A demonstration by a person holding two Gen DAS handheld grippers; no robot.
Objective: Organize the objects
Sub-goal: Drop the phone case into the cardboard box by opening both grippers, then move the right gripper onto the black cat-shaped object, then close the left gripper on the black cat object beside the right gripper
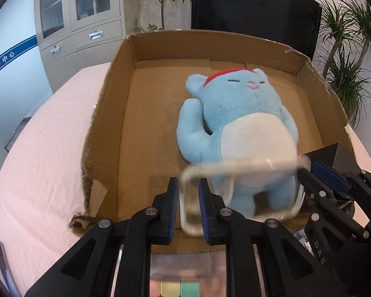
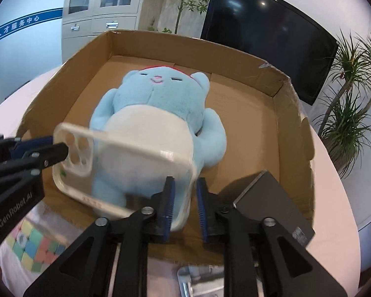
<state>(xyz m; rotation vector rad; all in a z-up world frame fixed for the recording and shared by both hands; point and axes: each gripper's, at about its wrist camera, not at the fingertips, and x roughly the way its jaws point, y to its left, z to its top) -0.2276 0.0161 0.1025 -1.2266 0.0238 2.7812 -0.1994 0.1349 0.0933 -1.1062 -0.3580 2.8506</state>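
A clear phone case (image 2: 141, 148) hangs tilted over the near end of an open cardboard box (image 2: 294, 128), above the legs of a blue plush toy (image 2: 155, 99) that lies on its back inside. My right gripper (image 2: 185, 179) stands slightly open around the case's right end, with a gap beside the pads. My left gripper (image 1: 188, 180) is likewise slightly open around the other end of the case (image 1: 240, 165), which looks blurred. Each gripper shows in the other's view: left gripper (image 2: 55, 146), right gripper (image 1: 309, 168). The plush (image 1: 237, 113) fills the box's middle.
A dark grey flat block (image 2: 267, 198) leans in the box's near right corner. A pastel puzzle cube (image 2: 34, 247) sits on the pink-clothed table (image 1: 42, 148) in front of the box (image 1: 106, 113). A metal item (image 2: 200, 279) lies below my right gripper. Cabinet, dark screen and plants stand behind.
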